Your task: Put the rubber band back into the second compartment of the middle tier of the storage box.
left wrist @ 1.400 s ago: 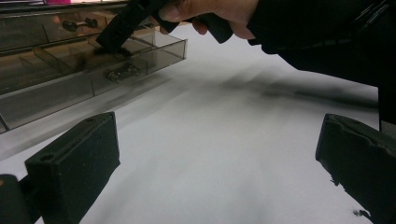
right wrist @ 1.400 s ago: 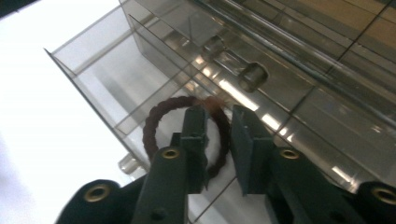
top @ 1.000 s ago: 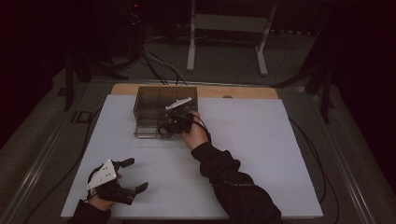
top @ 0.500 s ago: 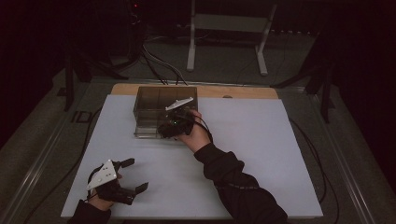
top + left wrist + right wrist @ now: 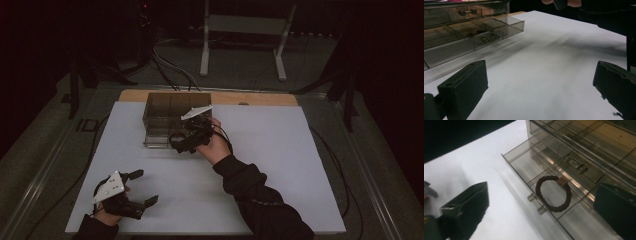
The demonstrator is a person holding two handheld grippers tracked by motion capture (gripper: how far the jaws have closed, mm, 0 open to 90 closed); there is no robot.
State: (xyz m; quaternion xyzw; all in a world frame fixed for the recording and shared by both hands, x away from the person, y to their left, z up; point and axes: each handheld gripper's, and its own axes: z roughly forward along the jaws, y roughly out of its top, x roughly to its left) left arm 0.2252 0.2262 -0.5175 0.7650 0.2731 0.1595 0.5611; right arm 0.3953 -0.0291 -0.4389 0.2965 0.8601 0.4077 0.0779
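Brown hair tie (image 5: pixel 553 193) lying loose in open drawer (image 5: pixel 524 162), right gripper (image 5: pixel 544 202) fingers just spread, empty; shutting the drawer carelessly may pinch it.

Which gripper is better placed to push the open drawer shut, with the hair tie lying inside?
Probably the right gripper: it hangs open just over the open drawer holding the hair tie. The left gripper is open near the table's front edge, well away.

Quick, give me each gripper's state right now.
Left gripper: open, holding nothing, low over the table.
Right gripper: jaws just opened, nothing between them; hair tie lies in the open drawer.
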